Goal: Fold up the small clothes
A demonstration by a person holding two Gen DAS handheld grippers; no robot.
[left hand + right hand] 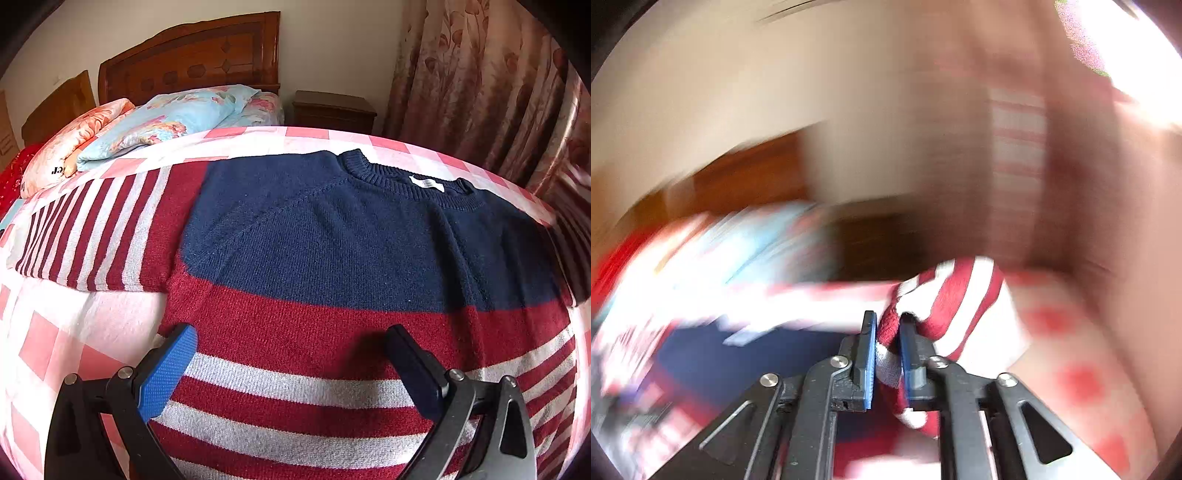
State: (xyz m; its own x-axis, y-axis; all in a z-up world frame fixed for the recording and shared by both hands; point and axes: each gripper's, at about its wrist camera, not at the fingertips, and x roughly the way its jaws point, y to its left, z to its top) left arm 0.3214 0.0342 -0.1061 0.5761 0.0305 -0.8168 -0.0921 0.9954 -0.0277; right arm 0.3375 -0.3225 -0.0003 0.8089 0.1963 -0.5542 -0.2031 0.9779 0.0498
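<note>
Spread flat across the middle of the left wrist view, a small knitted sweater [332,258] lies face up on a pink and white checked bed cover [74,332], its navy chest and ribbed collar toward the top of the frame and its red and grey striped lower body filling the bottom. One striped sleeve [99,229] stretches out flat to the left edge of the picture. At the bottom of that view the left gripper [291,347] hangs over the striped body with its jaws spread as wide as they go, the blue-padded finger at lower left and the dark finger at lower right, and nothing clamped between them; whether the tips touch the knit cannot be told. Beyond the sweater, at upper left, folded floral bedding [155,122] rests against a carved wooden headboard [192,55], a dark nightstand [332,110] stands at top centre, and a patterned curtain [480,81] hangs at upper right. The right wrist view is heavily smeared by motion, yet the right gripper [888,325] shows clearly at bottom centre, its two fingers drawn close and pinching a bunched fold of the other red and white striped sleeve [953,295], which rises just right of the fingertips above the blurred navy body at lower left.
</note>
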